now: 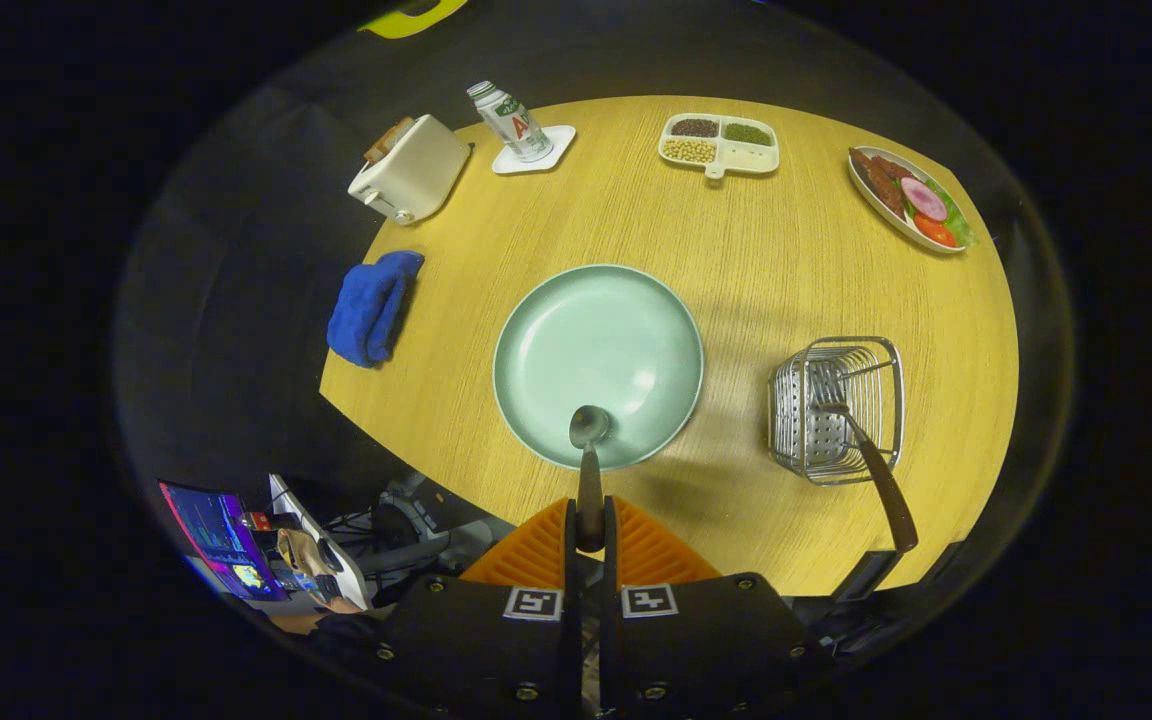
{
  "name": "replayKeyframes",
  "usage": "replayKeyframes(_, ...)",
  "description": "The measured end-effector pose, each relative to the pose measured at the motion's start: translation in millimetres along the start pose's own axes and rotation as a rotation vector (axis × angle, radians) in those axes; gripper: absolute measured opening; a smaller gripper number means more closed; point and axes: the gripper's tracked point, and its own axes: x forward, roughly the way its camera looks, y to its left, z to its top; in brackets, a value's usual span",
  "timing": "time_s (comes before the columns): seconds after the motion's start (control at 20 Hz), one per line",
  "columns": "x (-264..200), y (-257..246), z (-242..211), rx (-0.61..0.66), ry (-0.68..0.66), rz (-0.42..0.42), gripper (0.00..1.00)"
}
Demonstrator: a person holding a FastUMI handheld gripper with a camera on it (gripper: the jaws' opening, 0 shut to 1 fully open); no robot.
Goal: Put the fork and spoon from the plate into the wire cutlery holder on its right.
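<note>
Spoon [588, 455] handle sits clamped between the two fingers of the gripper [589, 530], which are drawn together on it from either side. Its long axis runs straight ahead along the fingers, bowl end pointing away from them, and the bowl hangs over the near rim of the pale green plate [598, 365]; whether it touches the plate cannot be told.

To the right of the plate, apart from it, stands the wire cutlery holder [836, 410]. The fork [861, 440] is already in it, tines down toward the far inside of the basket, its brown handle leaning out over the near rim and slanting toward the table's near edge.

All of this rests on a round wooden table [736, 260]. Left of the plate, at the table's edge, lies a folded blue cloth [372, 305]. Beyond it are a cream toaster [410, 168] with bread in its slot and a bottle [508, 122] standing on a white coaster [536, 150]. Farther along the far side sit a divided dish [721, 145] of beans and an oval plate of sliced food [906, 197].
</note>
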Motion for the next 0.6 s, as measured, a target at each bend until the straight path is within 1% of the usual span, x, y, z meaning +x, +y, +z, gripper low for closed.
replayKeyframes(0.25, -9, 5, 13, 0.022, -0.021, 0.034, 0.07)
replayKeyframes(0.4, -23, 3, 19, 0.004, -0.032, 0.027, 0.07)
replayKeyframes(0.6, -48, -4, 28, 0.009, -0.062, 0.026, 0.07)
